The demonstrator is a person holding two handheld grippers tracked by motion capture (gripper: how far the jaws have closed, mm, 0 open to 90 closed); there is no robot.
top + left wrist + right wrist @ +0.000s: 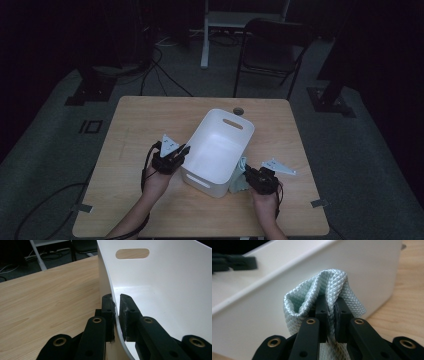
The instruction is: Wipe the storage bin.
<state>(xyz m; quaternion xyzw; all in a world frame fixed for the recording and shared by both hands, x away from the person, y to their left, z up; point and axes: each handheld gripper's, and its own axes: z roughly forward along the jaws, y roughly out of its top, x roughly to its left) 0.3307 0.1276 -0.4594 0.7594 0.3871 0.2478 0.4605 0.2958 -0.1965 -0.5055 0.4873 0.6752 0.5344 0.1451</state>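
A white plastic bin (218,150) stands on the wooden table (135,125), a slot handle in its far wall (132,253). My left gripper (181,152) is shut on the bin's left rim (115,315), one jaw outside the wall and one inside. My right gripper (247,172) is shut on a pale green quilted cloth (329,287), bunched up between the jaws just outside the bin's right wall (274,305). In the high view the cloth (239,181) hangs between the bin and that gripper.
A dark folding chair (272,52) and a white frame leg (205,35) stand beyond the table's far edge. Cables trail over the floor at the left. A round hole (238,110) sits in the tabletop behind the bin.
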